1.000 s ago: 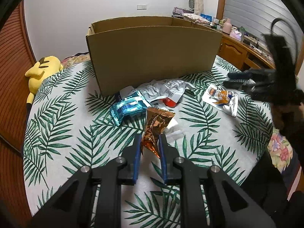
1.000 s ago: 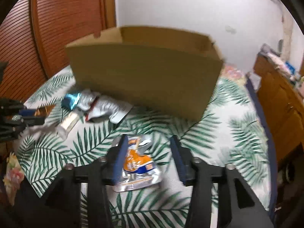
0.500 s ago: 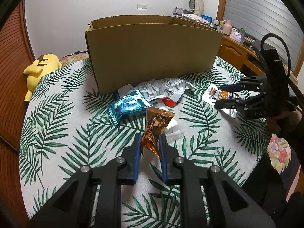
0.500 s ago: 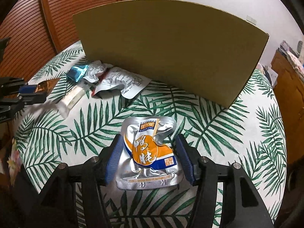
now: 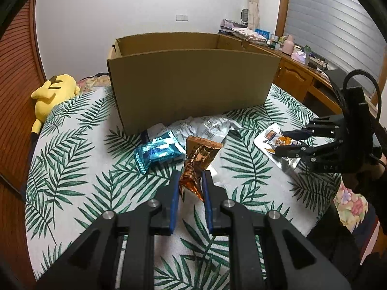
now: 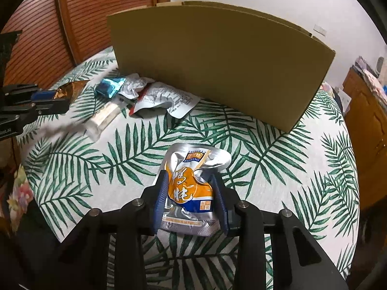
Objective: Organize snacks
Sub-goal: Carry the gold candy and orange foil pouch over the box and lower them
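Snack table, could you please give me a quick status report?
Left gripper shut on copper packet. Right gripper just closing, pinching silver-orange pouch. Cardboard box ahead, nothing in the way.

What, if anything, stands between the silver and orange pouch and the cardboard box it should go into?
Nothing visible lies on the leaf-print cloth between the silver and orange pouch and the cardboard box. Only the box's tall near wall faces the pouch, so it would probably have to be lifted over that.
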`<state>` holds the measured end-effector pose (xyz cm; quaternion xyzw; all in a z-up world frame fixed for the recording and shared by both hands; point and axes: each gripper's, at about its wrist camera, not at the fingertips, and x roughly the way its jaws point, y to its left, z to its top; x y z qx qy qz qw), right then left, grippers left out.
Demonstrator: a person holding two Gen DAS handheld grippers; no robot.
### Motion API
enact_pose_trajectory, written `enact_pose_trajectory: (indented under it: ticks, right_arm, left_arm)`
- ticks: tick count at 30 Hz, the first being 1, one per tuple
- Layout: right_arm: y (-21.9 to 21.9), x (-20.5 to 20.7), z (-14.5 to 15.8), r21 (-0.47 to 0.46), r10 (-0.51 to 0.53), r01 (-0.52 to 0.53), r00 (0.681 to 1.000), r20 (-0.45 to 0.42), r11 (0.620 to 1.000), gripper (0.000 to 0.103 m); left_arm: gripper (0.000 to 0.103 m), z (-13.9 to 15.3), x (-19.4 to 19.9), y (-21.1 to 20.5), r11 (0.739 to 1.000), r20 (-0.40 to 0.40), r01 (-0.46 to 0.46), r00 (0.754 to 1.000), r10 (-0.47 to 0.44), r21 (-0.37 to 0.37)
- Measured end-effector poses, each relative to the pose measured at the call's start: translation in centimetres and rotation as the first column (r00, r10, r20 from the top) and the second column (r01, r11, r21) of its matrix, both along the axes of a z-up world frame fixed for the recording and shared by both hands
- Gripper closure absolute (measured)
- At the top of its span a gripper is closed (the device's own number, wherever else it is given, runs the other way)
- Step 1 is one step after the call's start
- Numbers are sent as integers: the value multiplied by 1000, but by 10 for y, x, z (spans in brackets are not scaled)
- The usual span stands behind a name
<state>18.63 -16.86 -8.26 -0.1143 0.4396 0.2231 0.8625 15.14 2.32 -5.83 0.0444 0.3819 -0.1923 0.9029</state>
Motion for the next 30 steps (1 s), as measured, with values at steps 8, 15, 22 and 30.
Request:
enact_pose_trajectory:
  ticks: [8,15,22,30]
  right_arm:
    - [-10,-2,15,44,-8,7,1000,19,999,76]
    - [-7,-3,18,48,-14,12,999,43,999,76]
    - [-11,-4,61,83,-14,3,992,127,997,76]
    - [-11,25,114,94,-31,8,968,248,995,76]
  left_arm:
    - [87,9,7,2,999,30,-34,999,34,-27]
    - [87,12,11,1,999,42,-40,998,41,-35]
    - [87,38,28,-3,997,109,-52,992,58,-58]
    - [87,75,67,-11,997,195,-55,979,66,-61]
